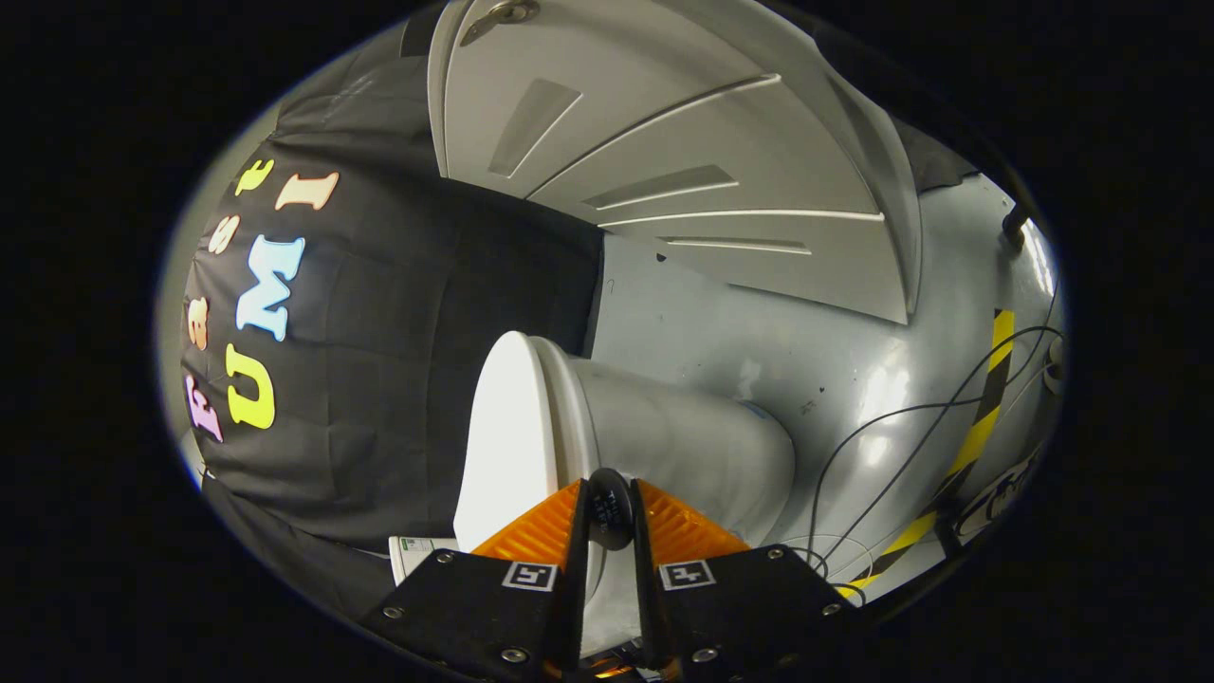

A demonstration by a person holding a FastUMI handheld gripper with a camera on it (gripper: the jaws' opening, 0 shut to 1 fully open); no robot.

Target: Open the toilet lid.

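Gripper: the gripper (610, 507) has its 2 fingers close together, with only a thin gap left between them.
What it holds: a small dark round knob (610, 507) sits in that gap, and both fingers press on it from the sides.
Knob: it seems to sit at the edge of the toilet lid (503, 427), but I cannot tell how it is joined on.
Toilet lid: it is white and smooth, right ahead of the fingers, and it lies closed flat against the toilet's rim.
Toilet: the toilet (683, 446) has a white, round body that runs on from the lid, beyond the fingers. The whole picture is turned on its side, so the toilet looks tipped over.
Floor: the floor (806, 351) is grey and shiny and lies past the toilet.
Cables: thin black cables (882, 422) curl over the floor near the toilet.
Tape: a strip of yellow and black tape (986, 398) lies on the floor, past the cables.
Door: a pale door (683, 142) with raised panels stands far beyond the toilet.
Paper: a small white paper (417, 555) lies just beside the fingers, next to the lid.
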